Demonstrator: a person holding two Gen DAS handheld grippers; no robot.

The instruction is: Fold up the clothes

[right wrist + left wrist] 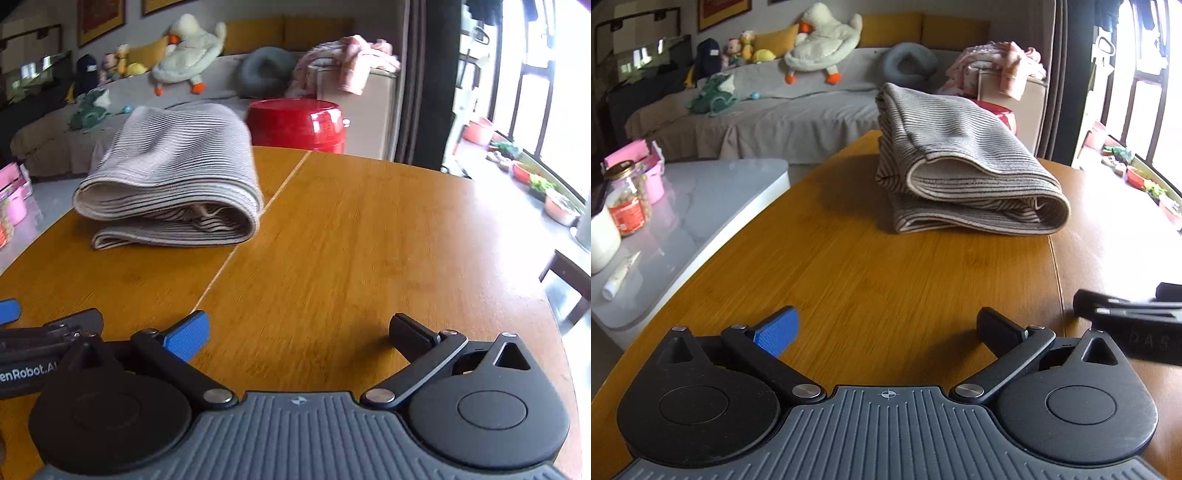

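Left gripper [886, 328] sits low over the wooden table [871, 280], fingers spread wide, nothing between them. Right gripper [299, 334] same: wide apart, empty, over the table beside the left one. Striped garment [956, 166] lies folded in a thick bundle on the table, well ahead of both grippers, touching neither. Layered folded edges face the grippers. Beyond the garment: red tub [297, 123] just past the table's far edge, grey-covered sofa [768, 110] with a plush duck [823, 44]. Left of the table, a white side table [698, 221] with a jar [628, 199].
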